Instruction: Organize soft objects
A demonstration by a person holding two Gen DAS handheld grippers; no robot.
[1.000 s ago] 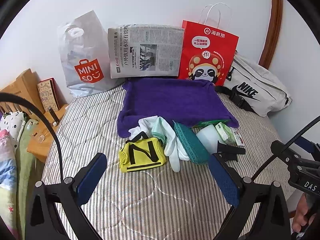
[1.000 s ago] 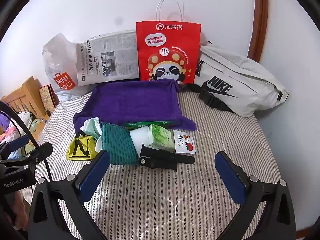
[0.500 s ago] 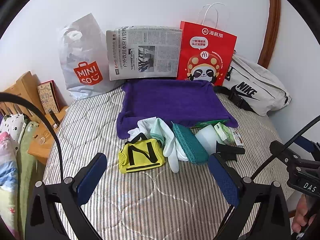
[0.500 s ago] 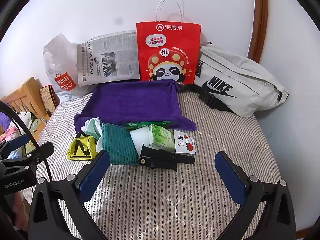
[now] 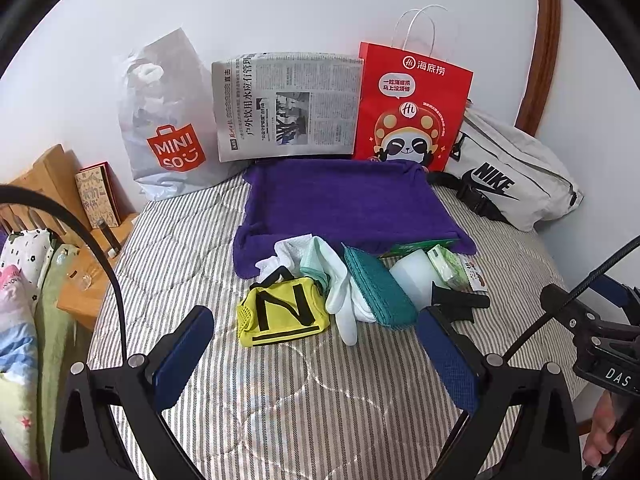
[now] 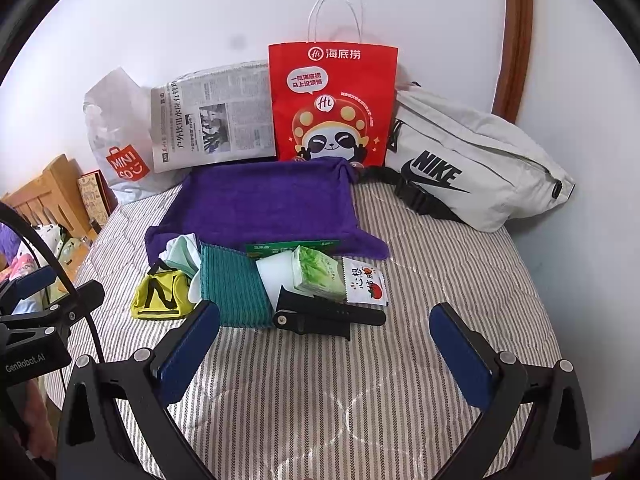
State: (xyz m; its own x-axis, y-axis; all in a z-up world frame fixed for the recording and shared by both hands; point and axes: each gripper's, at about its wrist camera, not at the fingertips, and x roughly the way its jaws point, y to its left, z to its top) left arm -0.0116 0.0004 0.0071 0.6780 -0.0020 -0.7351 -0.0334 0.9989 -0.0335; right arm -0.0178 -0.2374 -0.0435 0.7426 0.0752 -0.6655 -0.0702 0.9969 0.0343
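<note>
A bed [image 5: 280, 380] with a grey-striped quilted cover fills both views, and everything lies on it or leans on the white wall behind. Along that wall stand a white Nike bag [image 6: 472, 168], a red paper bag [image 6: 332, 104] with a panda print, a folded newspaper [image 5: 286, 106] and a white Miniso plastic bag [image 5: 164, 120]. In front of them a purple towel [image 5: 344, 204] is spread flat, its near edge overlapped by a row of smaller things. In that row, from the left, sit a yellow mesh pouch [image 5: 282, 312] marked with a black N, a bundle of white and mint cloths [image 5: 320, 264], a teal knitted cloth [image 6: 232, 284], a white foam block [image 6: 274, 276], a green tissue pack [image 6: 316, 272] and a small white sachet [image 6: 366, 286] with a tomato print; they touch or overlap one another. A black clamp-like tool [image 6: 324, 316] lies just in front of the tissue pack. The left gripper [image 5: 320, 352] hovers above the quilt near the yellow pouch, its jaws wide apart and holding nothing. The right gripper [image 6: 326, 350] hangs just short of the black tool, likewise spread wide and empty.
</note>
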